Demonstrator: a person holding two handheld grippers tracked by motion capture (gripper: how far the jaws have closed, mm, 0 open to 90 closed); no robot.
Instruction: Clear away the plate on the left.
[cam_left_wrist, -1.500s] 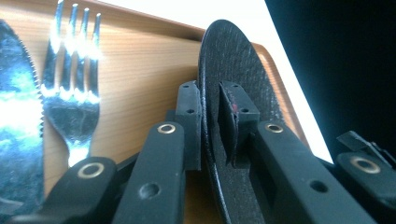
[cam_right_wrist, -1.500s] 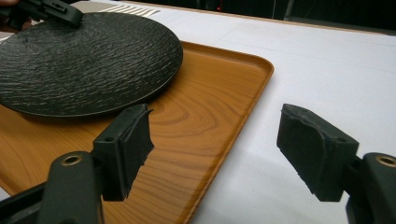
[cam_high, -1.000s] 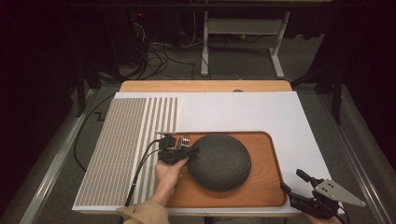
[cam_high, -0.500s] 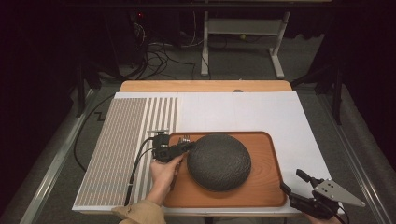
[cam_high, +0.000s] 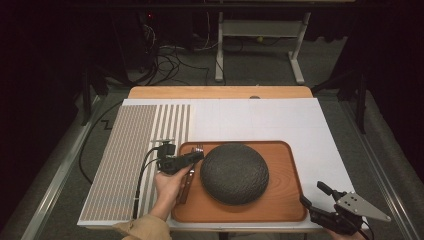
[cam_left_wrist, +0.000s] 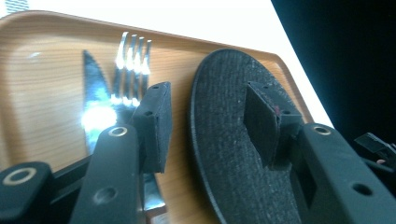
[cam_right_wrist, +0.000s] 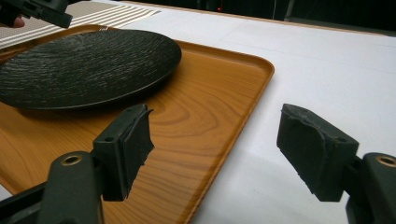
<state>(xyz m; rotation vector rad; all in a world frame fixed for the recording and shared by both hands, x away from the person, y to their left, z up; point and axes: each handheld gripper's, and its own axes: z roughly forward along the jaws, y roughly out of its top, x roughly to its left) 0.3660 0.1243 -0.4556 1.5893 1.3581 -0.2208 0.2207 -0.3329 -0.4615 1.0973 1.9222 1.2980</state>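
Lying upside down on the orange-brown wooden tray, the round black plate with the rough, stone-like texture is judged to be stiff, rather heavy and breakable, so a hard knock on its rim is to be avoided. Its surface seems matt and not slippery, but the dome gives no hold; the thin rim, where it meets the tray, is judged the best place to be taken. Just left of the plate, a silver metal fork and a knife with a shiny blade are laid on the tray, close together.

The left gripper is held over the cutlery beside the plate's left edge. Its jaws have just been opening and stand apart; in the left gripper view the plate's edge is seen between them, with no pad pressing on it. The right gripper is held off the tray's near right corner, with jaws wide apart and nothing between them.

The tray rests on a white table, partly covered by a striped beige mat. Around it the room is dark, with cables on the grey floor.
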